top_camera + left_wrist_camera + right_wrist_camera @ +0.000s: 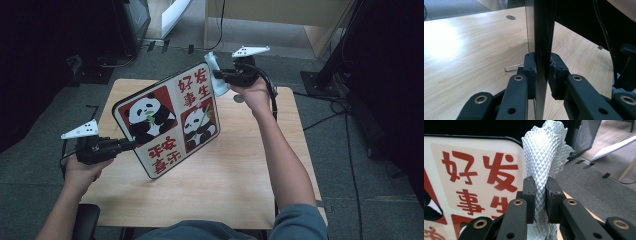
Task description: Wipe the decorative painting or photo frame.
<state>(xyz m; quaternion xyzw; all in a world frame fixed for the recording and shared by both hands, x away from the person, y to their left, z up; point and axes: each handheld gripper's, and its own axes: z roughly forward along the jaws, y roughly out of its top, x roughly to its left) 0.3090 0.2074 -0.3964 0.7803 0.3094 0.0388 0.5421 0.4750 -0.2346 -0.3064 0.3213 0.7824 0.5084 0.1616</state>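
Observation:
A square board (170,117) printed with pandas and red characters is held tilted above the wooden table (225,180). My left gripper (131,145) is shut on its lower left edge; in the left gripper view the board (541,37) runs edge-on between the jaws of the left gripper (541,75). My right gripper (218,75) is shut on a pale green-white textured cloth (216,75) at the board's upper right corner. The right gripper view has the cloth (545,155) pinched in the right gripper (540,200), beside the board's face (474,175).
A small wire clip (512,68) lies on the table under the board. A round cable hole (239,99) sits near the table's far edge. Cables (340,107) run over the grey carpet at the right. A wooden desk (280,15) stands behind.

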